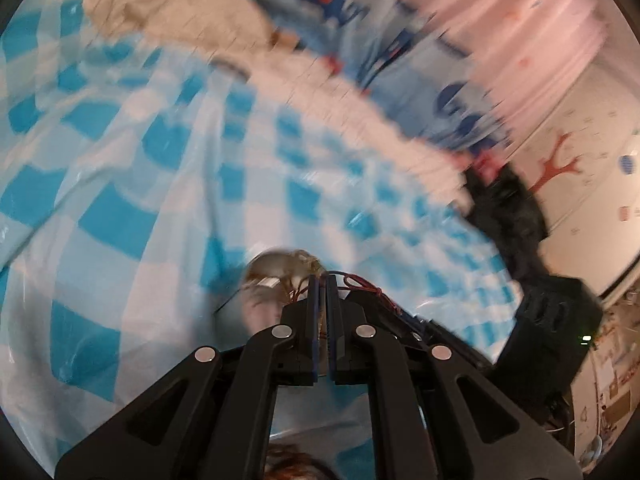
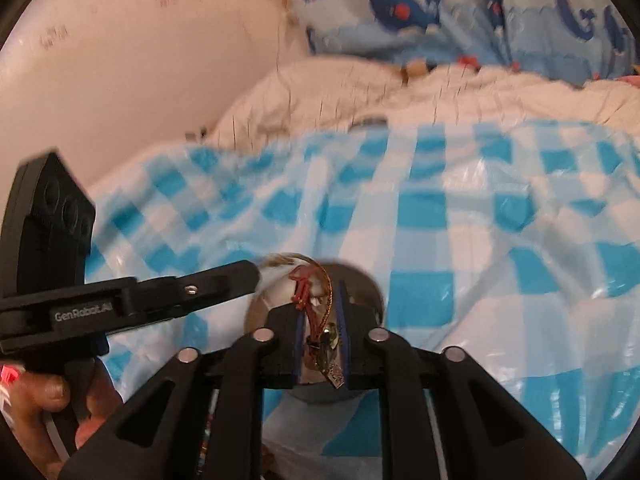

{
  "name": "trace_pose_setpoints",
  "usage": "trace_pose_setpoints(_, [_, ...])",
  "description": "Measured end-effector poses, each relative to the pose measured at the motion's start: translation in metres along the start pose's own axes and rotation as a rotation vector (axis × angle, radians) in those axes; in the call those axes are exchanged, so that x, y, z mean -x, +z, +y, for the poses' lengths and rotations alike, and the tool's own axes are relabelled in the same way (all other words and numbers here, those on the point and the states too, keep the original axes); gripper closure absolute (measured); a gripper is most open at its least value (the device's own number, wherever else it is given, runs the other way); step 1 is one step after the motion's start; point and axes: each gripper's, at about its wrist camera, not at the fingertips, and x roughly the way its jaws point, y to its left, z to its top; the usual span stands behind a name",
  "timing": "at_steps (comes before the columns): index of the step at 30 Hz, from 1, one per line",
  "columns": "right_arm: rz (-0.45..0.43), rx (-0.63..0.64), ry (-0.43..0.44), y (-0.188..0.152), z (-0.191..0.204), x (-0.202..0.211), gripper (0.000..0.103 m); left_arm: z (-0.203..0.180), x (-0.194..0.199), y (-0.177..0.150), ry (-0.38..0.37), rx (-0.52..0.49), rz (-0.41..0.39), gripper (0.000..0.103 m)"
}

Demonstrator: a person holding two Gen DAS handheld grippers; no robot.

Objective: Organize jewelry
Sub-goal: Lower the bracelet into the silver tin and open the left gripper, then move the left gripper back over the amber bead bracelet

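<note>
Right wrist view: right gripper [image 2: 320, 312] fingers slightly apart, thin gold chain with red cord and dangling green-stone pendant [image 2: 326, 330] hanging between them; grip uncertain. Round shiny metal bowl [image 2: 360, 280] directly beneath. Left gripper [image 2: 224, 280] reaches in from left, tips at bowl rim, pressed together; grasp unclear. Beyond: blue-white checked plastic sheet [image 2: 460, 220].

Blurred by motion across the left wrist view's checked sheet [image 1: 168, 168], with the bowl [image 2: 360, 280] half hidden behind the jaws.
</note>
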Motion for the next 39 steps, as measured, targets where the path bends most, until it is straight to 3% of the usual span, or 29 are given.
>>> trace_pose_setpoints(2, [-0.005, -0.013, -0.016, -0.005, -0.002, -0.002, 0.053, 0.006, -0.006, -0.002, 0.033, 0.009, 0.038, 0.099])
trace_pose_setpoints(10, [-0.06, -0.026, -0.043, -0.006, -0.001, 0.033, 0.047, -0.001, 0.026, -0.012, 0.075, -0.061, -0.003, 0.068])
trace_pose_setpoints(16, [-0.034, -0.046, -0.058, -0.036, 0.003, 0.065, 0.039, 0.004, 0.054, -0.029, 0.163, -0.124, -0.01, 0.062])
trace_pose_setpoints(25, [0.032, -0.011, -0.043, -0.087, 0.031, 0.08, 0.036, 0.007, 0.087, -0.06, 0.283, -0.216, -0.036, 0.056])
trace_pose_setpoints(39, [0.087, 0.002, -0.048, -0.099, 0.035, 0.057, 0.032, 0.001, 0.079, -0.075, 0.348, -0.302, -0.018, 0.051])
